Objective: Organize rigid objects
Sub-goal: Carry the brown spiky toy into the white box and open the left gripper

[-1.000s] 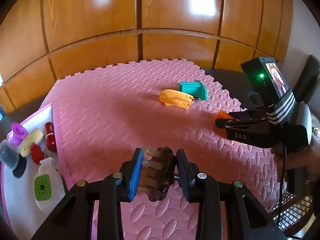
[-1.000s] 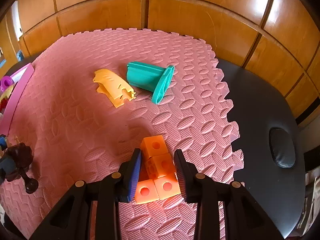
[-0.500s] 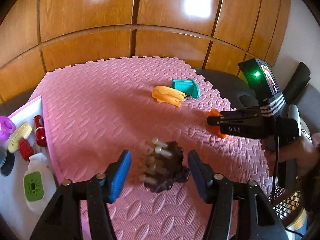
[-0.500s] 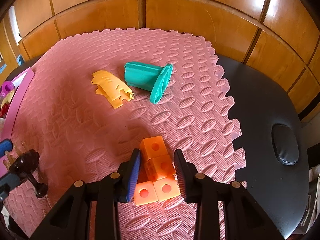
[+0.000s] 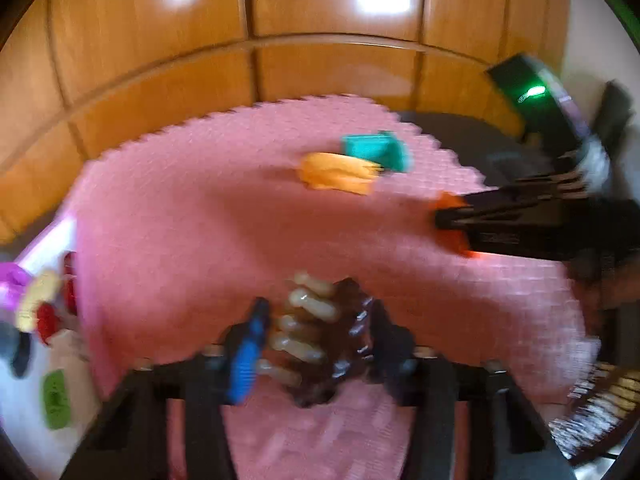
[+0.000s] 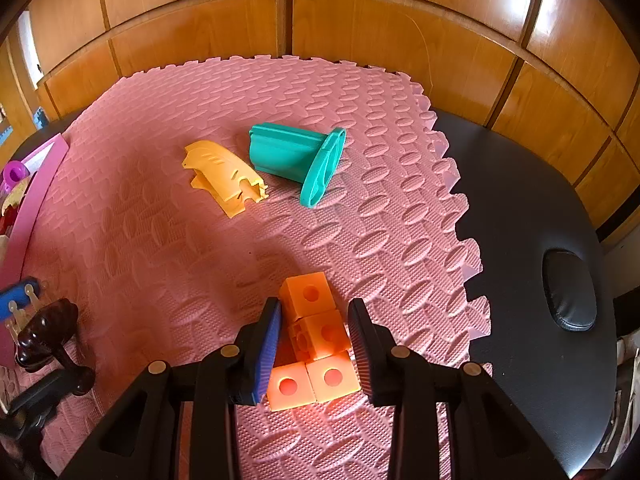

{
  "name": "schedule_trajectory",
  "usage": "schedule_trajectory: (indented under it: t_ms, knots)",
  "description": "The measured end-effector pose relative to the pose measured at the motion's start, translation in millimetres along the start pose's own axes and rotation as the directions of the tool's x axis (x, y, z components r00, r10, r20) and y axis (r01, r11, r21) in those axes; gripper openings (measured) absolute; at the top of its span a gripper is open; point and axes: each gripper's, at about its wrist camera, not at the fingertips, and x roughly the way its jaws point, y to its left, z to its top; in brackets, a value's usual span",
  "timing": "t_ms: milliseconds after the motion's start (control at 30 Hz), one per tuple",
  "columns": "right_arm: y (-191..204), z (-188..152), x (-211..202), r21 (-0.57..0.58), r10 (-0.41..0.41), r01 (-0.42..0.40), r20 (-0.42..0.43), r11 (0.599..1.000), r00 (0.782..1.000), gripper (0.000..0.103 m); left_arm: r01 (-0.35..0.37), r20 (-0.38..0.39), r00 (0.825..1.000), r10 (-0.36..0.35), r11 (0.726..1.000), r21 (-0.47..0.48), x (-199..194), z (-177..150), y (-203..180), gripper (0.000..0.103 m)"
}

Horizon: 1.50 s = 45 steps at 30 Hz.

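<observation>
Left view motion-blurred, perhaps shaken; panel glare.

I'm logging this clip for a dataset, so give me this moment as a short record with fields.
surface: pink foam mat
left hand-held gripper: closed around dark brown brush; view blurred
right hand-held gripper: jaws on either side of orange block cluster, small gaps visible
loose on mat: teal flanged piece beside yellow curved piece
left edge: tray with small items

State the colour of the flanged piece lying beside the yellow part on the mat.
Teal flanged piece; clearest in the right wrist view.
</observation>
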Motion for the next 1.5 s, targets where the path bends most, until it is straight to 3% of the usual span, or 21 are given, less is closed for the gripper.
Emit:
schedule_trajectory:
  t_ms: [100,267,567,1133,1500]
  knots:
    - [1,1,0,-0.011,-0.001,0.001,0.000,1.000,1.000,0.032,0.031,0.002,1.000,-0.031,0.998,-0.049,-1,-1,10,0.045]
    - [1,1,0,-0.011,0.004,-0.004,-0.003,1.000,1.000,0.031,0.014,-0.005,1.000,-0.014,0.997,-0.079,-8,-3,13,0.045]
    - [2,0,0,-0.021,-0.001,0.001,0.005,1.000,1.000,0.031,0.011,0.063,0.998,-0.005,0.994,-0.107,-46,2,18,0.045]
    - [3,0,0,-0.018,0.001,-0.001,0.009,1.000,1.000,0.031,-0.049,0.140,0.987,0.080,0.976,-0.212,-104,1,56,0.045]
    - [8,-3,-1,-0.051,-0.027,0.029,0.030,0.998,0.999,0.030,-0.108,0.133,0.978,0.158,0.940,-0.323,-126,-21,103,0.045]
